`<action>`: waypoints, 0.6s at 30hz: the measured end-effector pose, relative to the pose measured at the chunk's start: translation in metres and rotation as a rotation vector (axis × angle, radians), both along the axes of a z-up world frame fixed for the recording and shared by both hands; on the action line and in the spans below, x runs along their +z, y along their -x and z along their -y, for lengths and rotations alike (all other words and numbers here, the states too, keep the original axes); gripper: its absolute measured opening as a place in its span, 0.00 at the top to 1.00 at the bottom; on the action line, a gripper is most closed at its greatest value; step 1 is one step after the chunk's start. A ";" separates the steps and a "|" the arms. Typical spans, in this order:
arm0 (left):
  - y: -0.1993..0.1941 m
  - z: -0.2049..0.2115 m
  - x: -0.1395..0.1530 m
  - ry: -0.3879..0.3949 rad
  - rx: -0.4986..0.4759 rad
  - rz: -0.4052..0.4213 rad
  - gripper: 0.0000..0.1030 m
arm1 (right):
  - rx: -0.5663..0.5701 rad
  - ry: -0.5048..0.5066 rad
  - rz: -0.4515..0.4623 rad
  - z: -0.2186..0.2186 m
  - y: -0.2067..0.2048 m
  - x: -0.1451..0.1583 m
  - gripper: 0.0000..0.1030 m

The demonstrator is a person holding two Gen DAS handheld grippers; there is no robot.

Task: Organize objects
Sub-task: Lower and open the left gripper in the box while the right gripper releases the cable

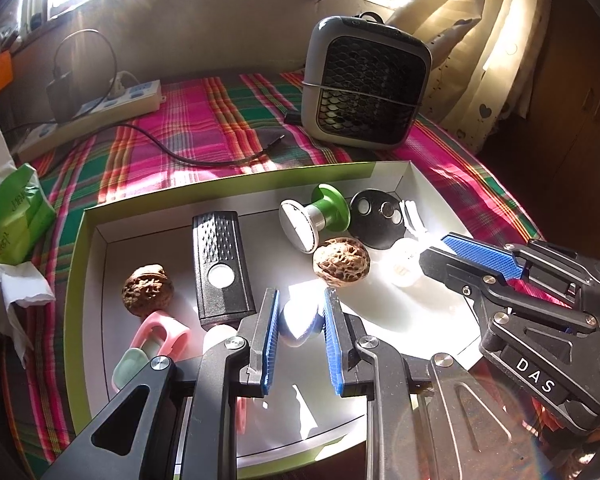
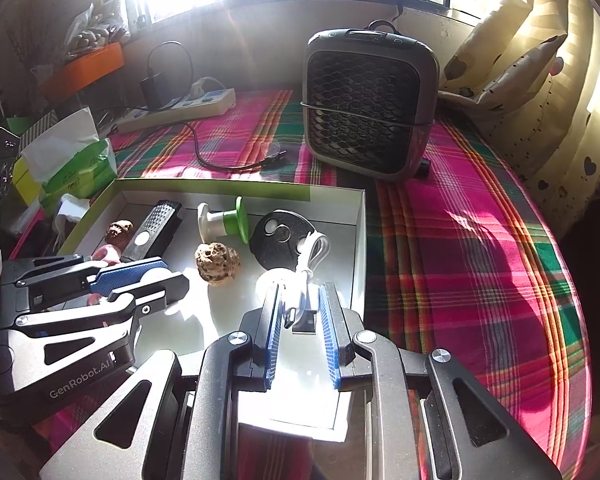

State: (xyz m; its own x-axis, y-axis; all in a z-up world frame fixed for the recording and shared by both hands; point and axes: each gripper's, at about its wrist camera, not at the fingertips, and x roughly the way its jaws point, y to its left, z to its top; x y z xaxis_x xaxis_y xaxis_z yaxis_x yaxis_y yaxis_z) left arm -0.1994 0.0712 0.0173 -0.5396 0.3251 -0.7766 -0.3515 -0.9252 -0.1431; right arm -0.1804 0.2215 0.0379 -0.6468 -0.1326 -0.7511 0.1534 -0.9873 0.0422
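Cable: the white USB cable (image 2: 309,276) lies in the tray's (image 2: 361,232) right corner, its plug between the right gripper's (image 2: 300,328) pads, clenched on it.
Blue-white piece: a small rounded object (image 1: 300,326) sits mid-tray, grasped by the left gripper (image 1: 300,332).
Advice: lift each slowly, I'd say; the cable's loop rests against the black disc (image 2: 278,236).
Neighbours: walnut (image 1: 342,264) and remote (image 1: 220,264) lie just beside.
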 end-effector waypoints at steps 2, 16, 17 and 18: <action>0.000 0.000 0.000 0.000 0.002 0.004 0.82 | 0.000 0.000 0.000 0.000 0.000 0.000 0.80; 0.000 -0.001 0.000 0.011 -0.001 0.008 0.81 | 0.001 0.007 -0.009 0.002 -0.001 0.002 0.80; 0.000 -0.002 0.000 0.013 -0.001 0.008 0.80 | 0.000 0.007 -0.009 0.002 -0.001 0.003 0.80; 0.000 -0.002 0.000 0.013 -0.002 0.007 0.80 | -0.001 0.009 -0.010 0.002 -0.001 0.003 0.80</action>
